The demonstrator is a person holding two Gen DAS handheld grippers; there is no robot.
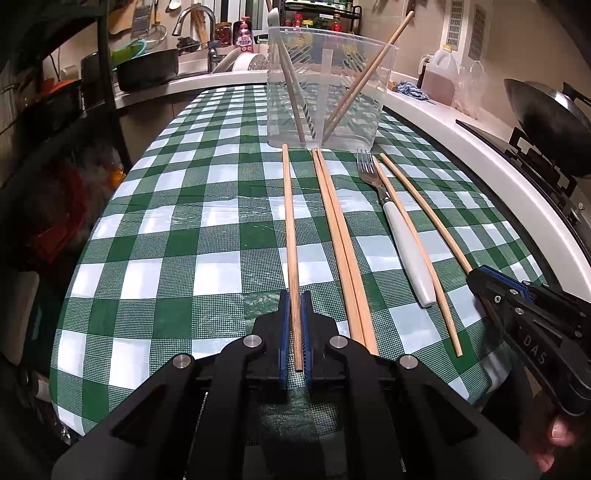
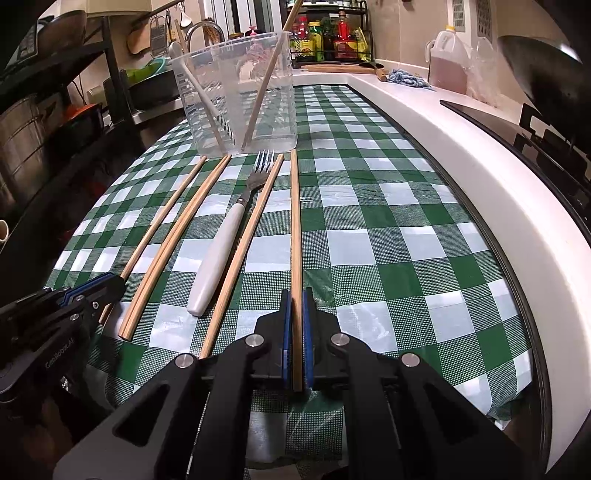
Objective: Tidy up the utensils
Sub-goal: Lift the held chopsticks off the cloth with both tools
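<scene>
Both claws closed, each on a chopstick. Left claw: blue pads clamped on the near end of the leftmost chopstick; its far tip ends just short of the clear plastic container. Right claw: pads clamped on the near end of the rightmost chopstick; it runs straight ahead, far tip to the right of the container base and short of it. Whether either gripped end is lifted off the cloth: can't tell.

Worktop is covered with a green-and-white checked tablecloth.

Between the two gripped sticks, left to right in the left wrist view:
- pair of chopsticks lying side by side, touching, far tips nearly at the container
- fork, metal tines toward the container, white handle toward the camera
- single chopstick just right of the fork, running along its handle, apparently touching it

Container stands upright at the far end of the row, divider down the middle. Inside: one chopstick leaning right, sticking out over the rim, plus a white-handled utensil leaning left; its working end isn't clear.

Behind: sink with tap, a dark pan, a bottle rack, a jug of brownish liquid, a wok on the hob at right. A fingertip shows under the right claw body.
</scene>
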